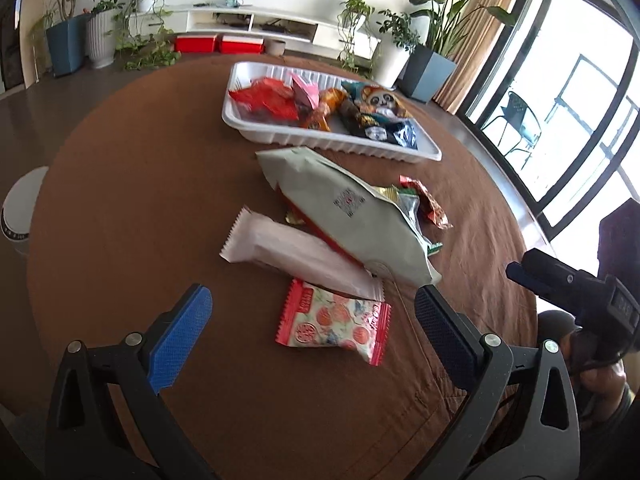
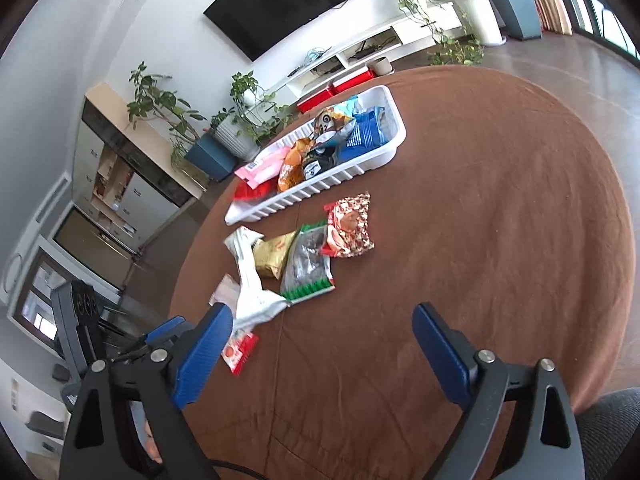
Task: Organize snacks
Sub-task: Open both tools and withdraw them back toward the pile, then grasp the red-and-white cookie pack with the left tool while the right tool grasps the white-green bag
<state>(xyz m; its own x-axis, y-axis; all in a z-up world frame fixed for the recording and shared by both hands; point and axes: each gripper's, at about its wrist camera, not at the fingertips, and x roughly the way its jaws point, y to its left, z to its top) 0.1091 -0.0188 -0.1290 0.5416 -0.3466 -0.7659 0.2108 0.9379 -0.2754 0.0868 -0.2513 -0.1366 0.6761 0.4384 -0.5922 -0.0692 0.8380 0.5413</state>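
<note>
- The left gripper (image 1: 312, 320), at the bottom of the left wrist view, has its blue ribbed fingers (image 1: 182, 336) spread wide with nothing pinched; the gap frames the nearest snack, which suggests it is being lined up for a pick.
- That snack is a small pink packet (image 1: 334, 324), flat and glossy, printed with round red shapes and crimped at both ends, lying at lower centre just above the gripper.
- Touching its upper edge is a long white wrapper (image 1: 296, 252) with zigzag ends, smooth and pillow-shaped.
- Overlapping that, toward the centre, lies a big pale bag (image 1: 352, 216), crinkled and back-side up, with a printed code; it covers part of several smaller packets, so it probably has to go first or be worked around.
- To its right a red patterned packet (image 1: 426, 202) pokes out.
- The right gripper (image 2: 322, 350), at the bottom of the right wrist view, also stands spread and empty above bare cloth, with a green-edged clear pouch (image 2: 308, 266) and a gold packet (image 2: 274, 256) further up the frame.
- The white tray (image 1: 320, 142), ribbed thin plastic, sits at upper centre, apart from the loose pile; it already holds bright bags, so I judge it the goal for the rest.
- All rests on a round table (image 1: 140, 200) under a brown, softly creased cloth.
</note>
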